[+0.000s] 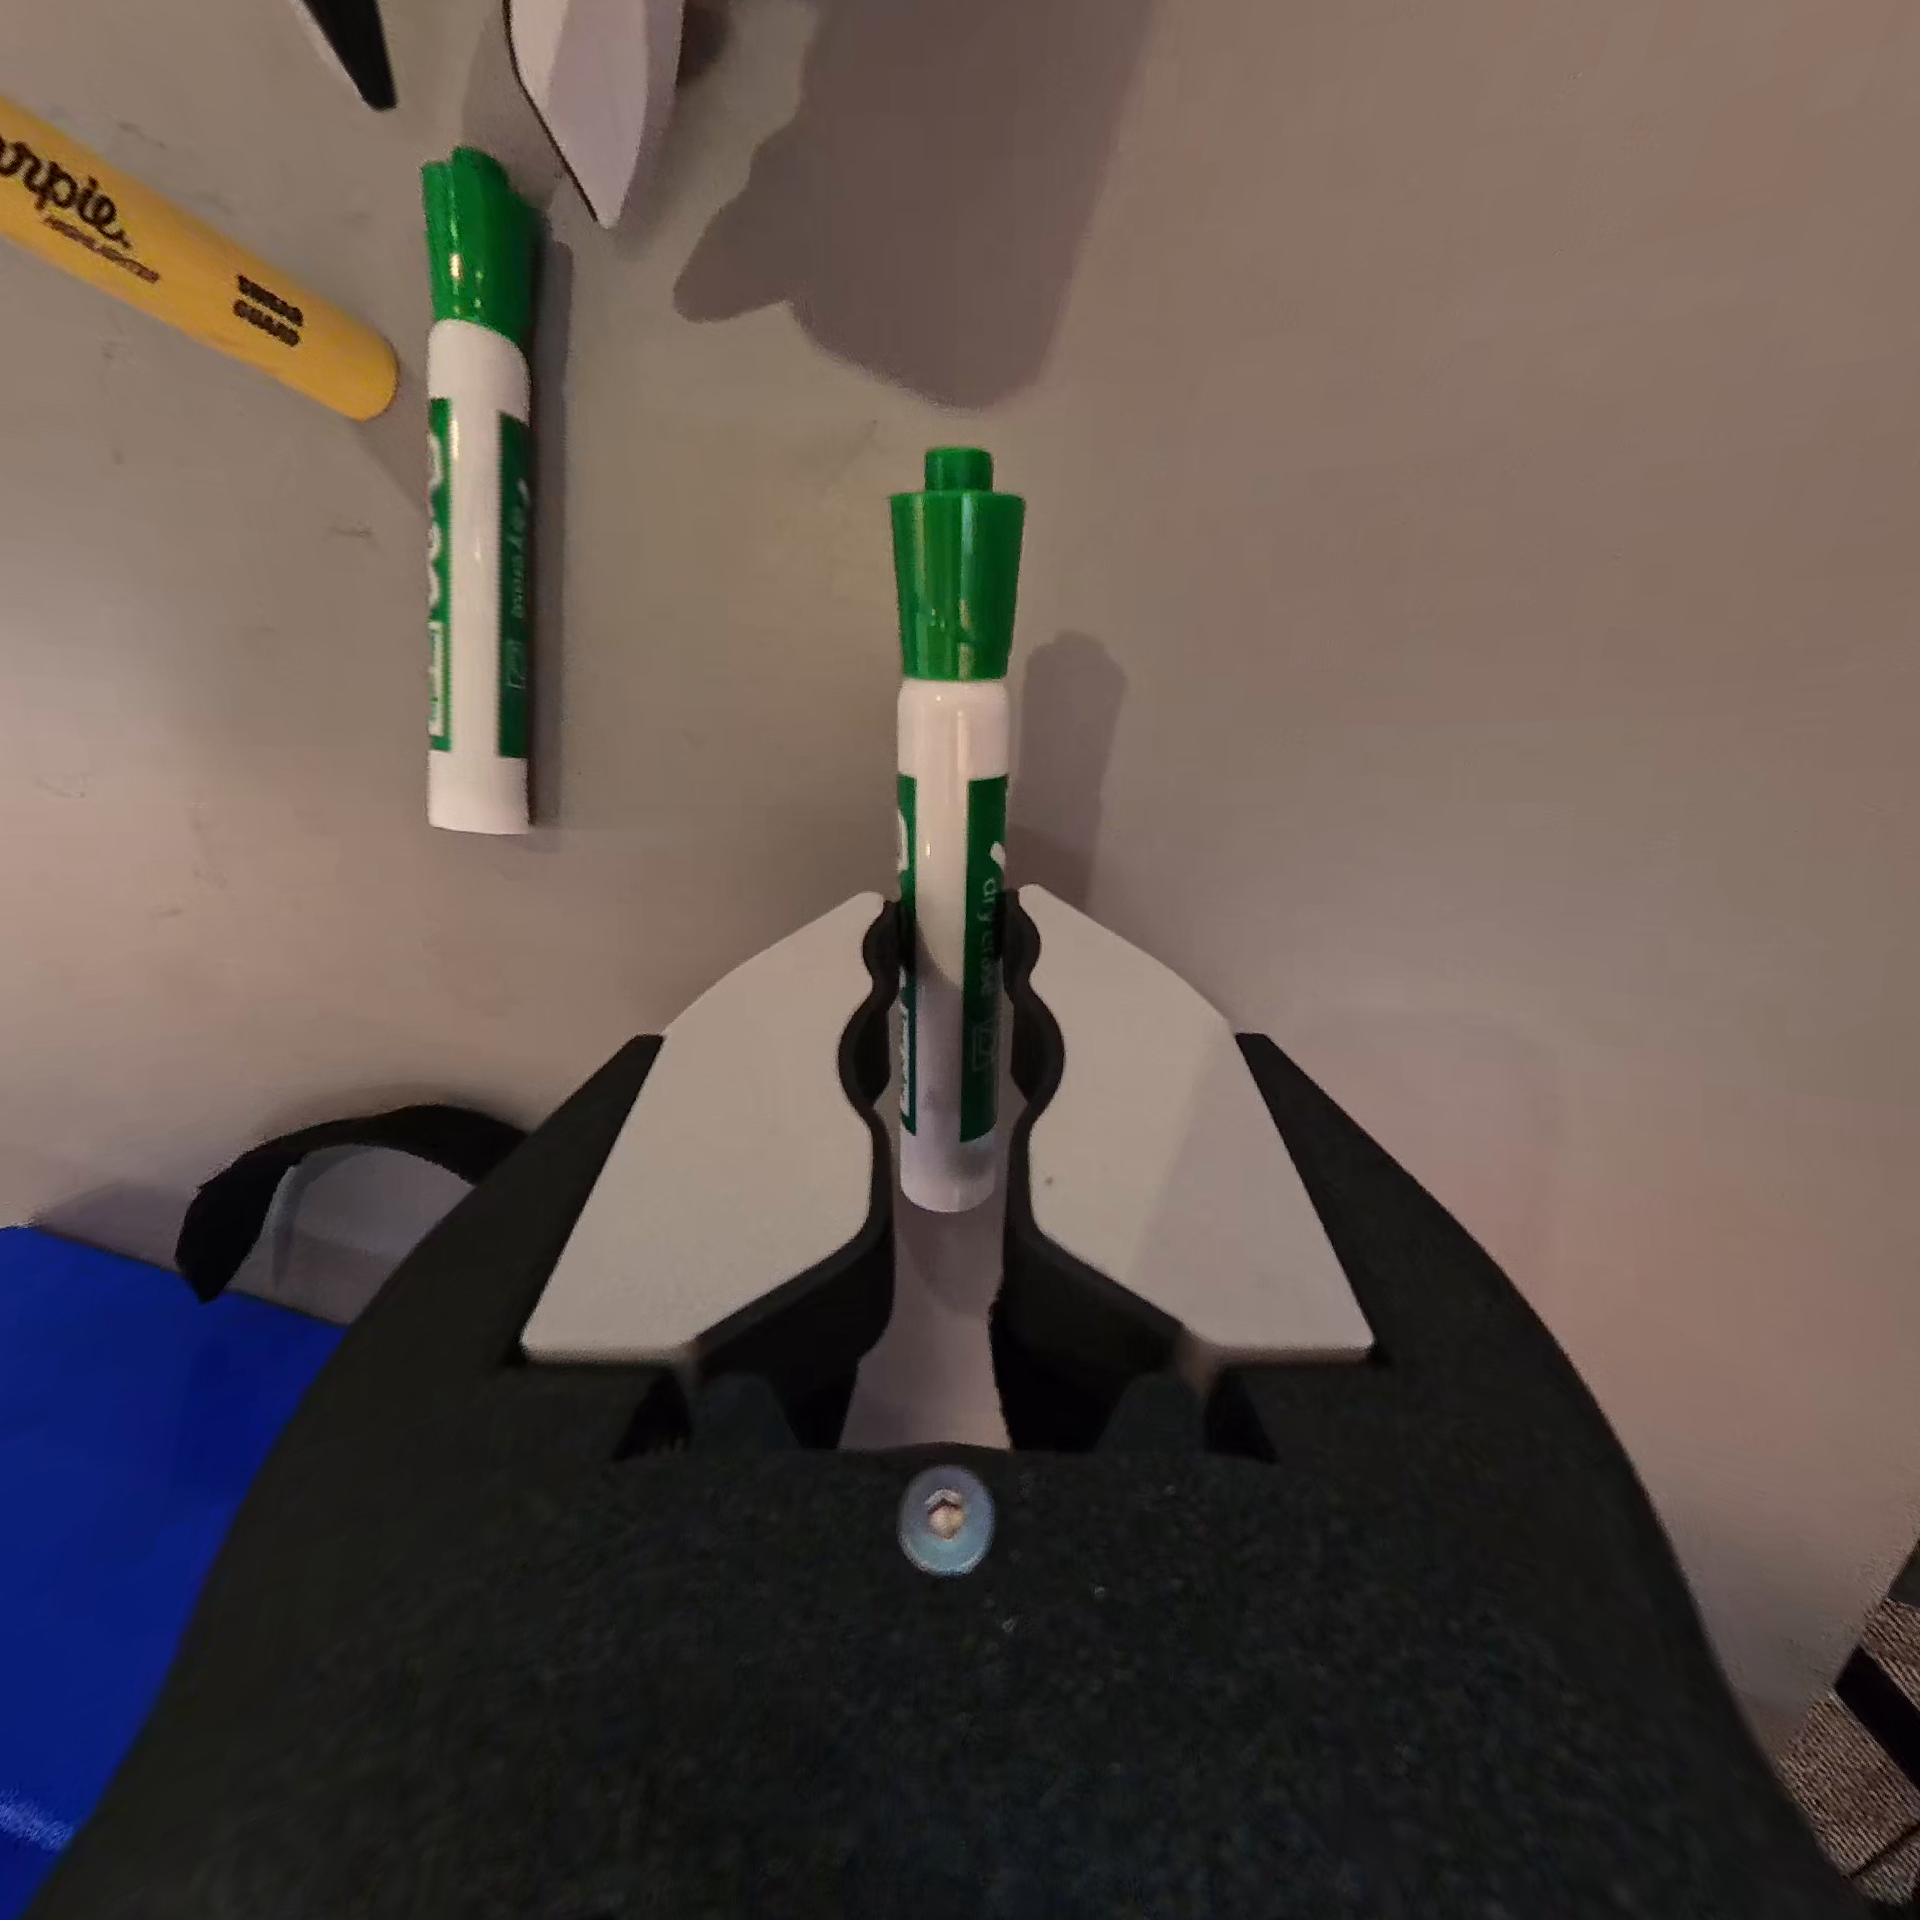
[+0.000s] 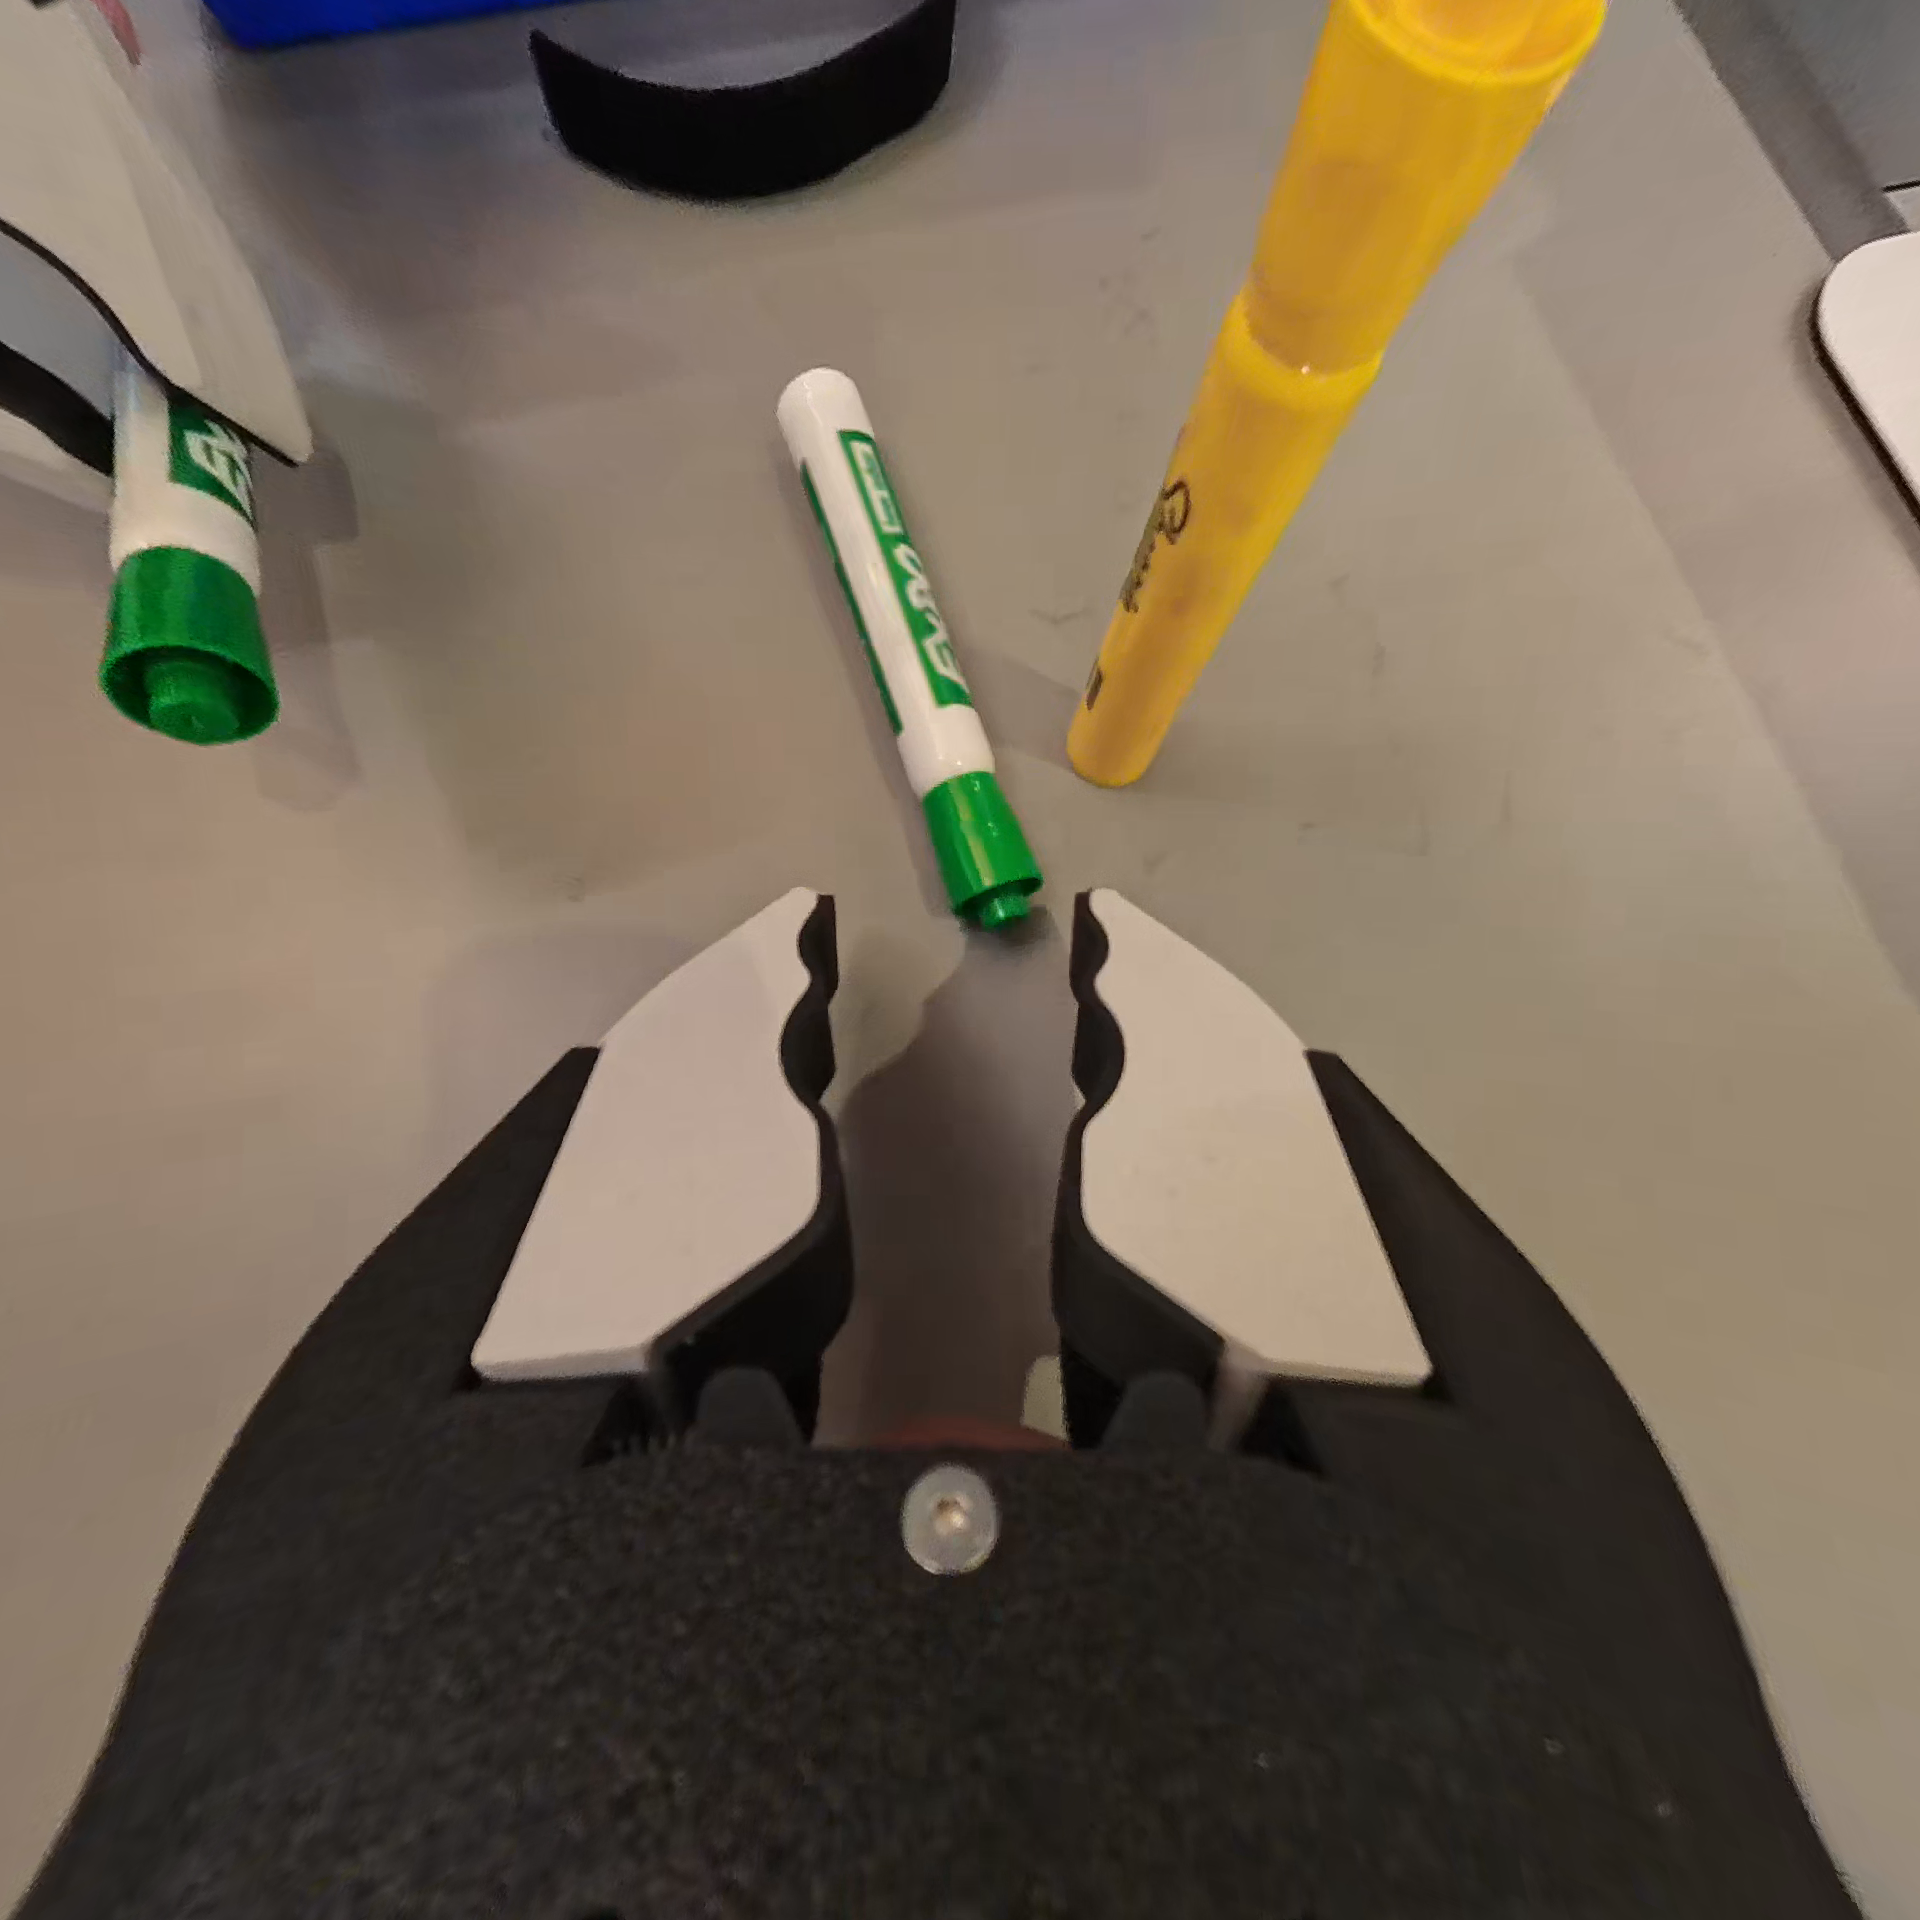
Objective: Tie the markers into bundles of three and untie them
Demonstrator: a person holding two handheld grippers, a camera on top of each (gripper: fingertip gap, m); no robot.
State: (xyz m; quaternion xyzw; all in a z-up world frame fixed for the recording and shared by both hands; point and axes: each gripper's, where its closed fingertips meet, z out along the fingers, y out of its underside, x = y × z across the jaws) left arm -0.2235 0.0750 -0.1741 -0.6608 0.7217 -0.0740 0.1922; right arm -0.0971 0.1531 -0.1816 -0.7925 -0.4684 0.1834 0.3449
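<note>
Markers being light, stiff and slick, the left claw (image 1: 951,997) clamps one green marker (image 1: 954,831) mid-barrel, while the right claw (image 2: 954,925) gapes empty near another (image 2: 902,634).

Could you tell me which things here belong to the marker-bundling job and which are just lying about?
Part of the job:
- green marker held in the left gripper
- second green marker lying on the table, just ahead of the open right gripper
- yellow marker
- black strap, likely the tie

Lying about:
- blue thing
- white thing at the table edge
</note>
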